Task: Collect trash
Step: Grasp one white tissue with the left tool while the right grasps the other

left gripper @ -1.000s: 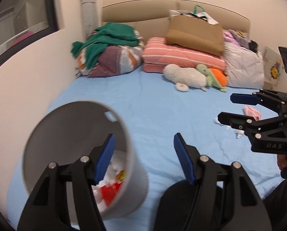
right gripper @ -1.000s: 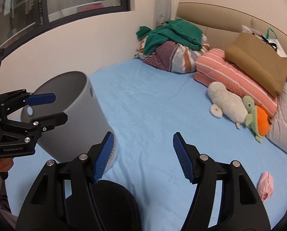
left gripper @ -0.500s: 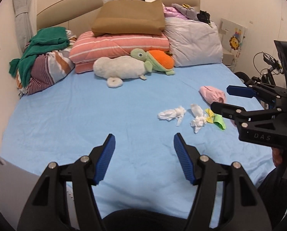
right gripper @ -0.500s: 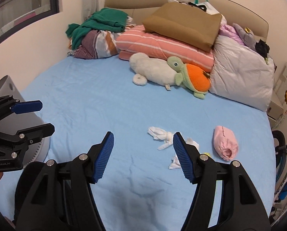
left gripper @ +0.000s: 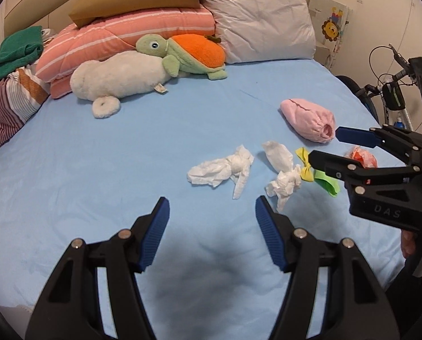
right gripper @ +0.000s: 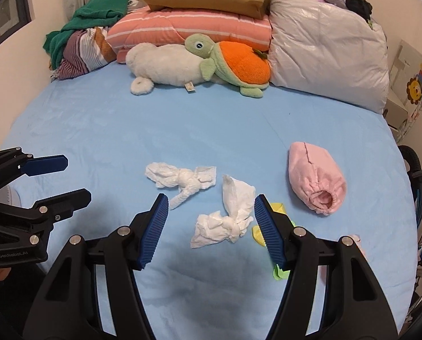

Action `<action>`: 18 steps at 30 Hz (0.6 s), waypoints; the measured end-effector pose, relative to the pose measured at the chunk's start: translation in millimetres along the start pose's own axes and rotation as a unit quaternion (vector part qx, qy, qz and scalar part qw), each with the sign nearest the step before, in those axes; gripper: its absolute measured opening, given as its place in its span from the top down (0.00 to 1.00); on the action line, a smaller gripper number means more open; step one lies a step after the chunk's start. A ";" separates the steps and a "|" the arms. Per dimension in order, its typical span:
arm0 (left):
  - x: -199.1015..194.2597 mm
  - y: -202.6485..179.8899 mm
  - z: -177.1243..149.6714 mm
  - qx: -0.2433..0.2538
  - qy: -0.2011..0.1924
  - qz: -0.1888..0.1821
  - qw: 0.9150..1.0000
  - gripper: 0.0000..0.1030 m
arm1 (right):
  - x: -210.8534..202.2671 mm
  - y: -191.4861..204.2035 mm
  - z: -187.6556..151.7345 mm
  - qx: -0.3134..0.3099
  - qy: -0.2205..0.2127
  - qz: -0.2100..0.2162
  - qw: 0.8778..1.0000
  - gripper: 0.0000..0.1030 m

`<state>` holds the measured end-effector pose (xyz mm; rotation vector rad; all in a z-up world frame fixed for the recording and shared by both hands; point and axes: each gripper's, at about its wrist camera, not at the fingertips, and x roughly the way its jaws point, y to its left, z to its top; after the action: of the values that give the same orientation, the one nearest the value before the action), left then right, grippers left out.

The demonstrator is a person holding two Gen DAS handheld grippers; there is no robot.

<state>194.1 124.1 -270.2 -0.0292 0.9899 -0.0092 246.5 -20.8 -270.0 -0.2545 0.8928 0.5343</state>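
Trash lying loose on the blue bedsheet (right gripper: pixel 97 119), four pieces in a cluster. Item one: a crumpled white tissue (right gripper: pixel 182 180), sitting left of the group. Item two: a second crumpled tissue (right gripper: pixel 230 218), lying just beside the first and showing between the right gripper (right gripper: pixel 208 212) fingers in the right wrist view, though no pad is touching it. Item three: a yellow and green wrapper (left gripper: pixel 318 174), lying right beside the second tissue and partly covered by a gripper finger in both views. Item four: a red and white crumpled scrap (left gripper: pixel 362 157), mostly hidden behind the right gripper in the left wrist view; what it is cannot be made out.

Grippers: the left gripper (left gripper: pixel 211 216) is hovering with its jaws apart and nothing between them; the right gripper's jaws are likewise standing apart, gripping nothing.

Containers: a grey bin was filling the left of both views a second ago, holding red and white litter; now only a pale sliver at the left edge of the right wrist view may be it. Both cameras are now tilting down over the trash, which was barely in sight before.

Surroundings: a pink rolled cloth (right gripper: pixel 315 184) near the trash; a white plush (right gripper: pixel 165 68) and a turtle plush (right gripper: pixel 233 65) against a striped pillow (right gripper: pixel 188 29); a bicycle (left gripper: pixel 386 93), cut off at the bedside.
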 end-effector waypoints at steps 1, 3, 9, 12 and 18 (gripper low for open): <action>10.0 -0.5 3.3 0.004 0.003 -0.004 1.000 0.38 | 8.9 -4.6 1.2 0.005 0.004 -0.002 1.000 0.40; 28.3 -0.1 9.2 0.011 0.009 -0.008 1.000 0.38 | 23.3 -12.2 2.7 0.013 0.010 -0.004 1.000 0.40; 86.2 2.2 19.3 0.034 0.032 -0.015 0.999 0.38 | 65.0 -27.5 0.0 0.028 0.034 -0.005 0.999 0.40; 115.1 4.7 18.8 0.041 0.050 -0.021 0.998 0.38 | 85.8 -29.8 -5.4 0.027 0.052 -0.005 0.998 0.40; 153.3 1.8 15.6 0.070 0.065 -0.019 0.995 0.38 | 119.2 -34.7 -16.9 0.023 0.081 -0.006 0.996 0.51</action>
<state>291.2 123.0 -389.8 0.0823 1.1157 -0.1165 314.6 -17.3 -375.1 -0.2647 1.0583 0.4862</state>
